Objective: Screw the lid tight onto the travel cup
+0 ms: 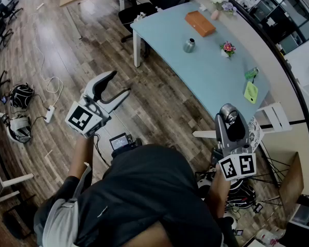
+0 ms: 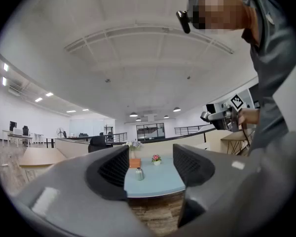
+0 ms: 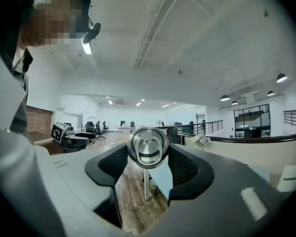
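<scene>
Right gripper (image 3: 149, 158) is clamped on the round metal lid (image 3: 148, 145), with the lid's ring handle facing the camera, held level out in the air. Left gripper (image 1: 119, 83) is up too, its jaws apart at a narrow gap with nothing between them. The travel cup (image 1: 189, 45) stands upright on the pale blue table (image 1: 216, 78), well apart from both grippers, across the wooden floor (image 1: 159, 102).

lid (image 3: 148, 146) sides hidden inside right gripper (image 3: 148, 156), distant cup (image 2: 139, 174) too small for detail
</scene>
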`<state>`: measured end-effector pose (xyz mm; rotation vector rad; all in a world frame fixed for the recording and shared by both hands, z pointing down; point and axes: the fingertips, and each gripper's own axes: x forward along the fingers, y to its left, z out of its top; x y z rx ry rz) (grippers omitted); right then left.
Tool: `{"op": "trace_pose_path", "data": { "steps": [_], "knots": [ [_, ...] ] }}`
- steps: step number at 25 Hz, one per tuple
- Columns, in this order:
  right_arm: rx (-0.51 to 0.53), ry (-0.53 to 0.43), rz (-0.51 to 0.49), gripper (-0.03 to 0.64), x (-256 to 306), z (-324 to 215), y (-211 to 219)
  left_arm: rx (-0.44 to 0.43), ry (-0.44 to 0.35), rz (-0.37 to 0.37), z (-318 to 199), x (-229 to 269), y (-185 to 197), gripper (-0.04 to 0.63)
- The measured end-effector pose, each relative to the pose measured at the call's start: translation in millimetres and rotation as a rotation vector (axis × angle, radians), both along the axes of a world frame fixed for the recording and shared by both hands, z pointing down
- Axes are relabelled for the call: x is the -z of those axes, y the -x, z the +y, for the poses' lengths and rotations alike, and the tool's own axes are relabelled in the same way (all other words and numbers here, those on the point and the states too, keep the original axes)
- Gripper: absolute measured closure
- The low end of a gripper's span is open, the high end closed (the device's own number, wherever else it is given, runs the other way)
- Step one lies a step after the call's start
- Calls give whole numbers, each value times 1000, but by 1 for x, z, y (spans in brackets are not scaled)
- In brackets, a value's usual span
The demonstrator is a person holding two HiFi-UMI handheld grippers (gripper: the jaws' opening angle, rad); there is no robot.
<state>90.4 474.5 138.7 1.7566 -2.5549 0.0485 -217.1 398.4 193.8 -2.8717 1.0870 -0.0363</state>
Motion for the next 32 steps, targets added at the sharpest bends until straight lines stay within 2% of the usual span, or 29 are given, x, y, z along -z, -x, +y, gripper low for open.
{"op": "trace_pose_path", "data": {
  "steps": [12,19,22,27,32],
  "knots": [
    [-9,21,10,362,4,-18,27,-17,20,26,-11,-7,24,264],
    [7,48,-79,361,0,-31,38,-18,42,23,-22,-19,34,264],
    [12,51,-88,362,0,-39,41,-14,54,27,-26,-22,38,264],
    [30,54,-85,362,-1,-56,40,-13,71,16,-40,-30,32,264],
    [35,65,-99,362,-10,-83,21,-4,81,6,-58,-31,14,264]
  ]
}}
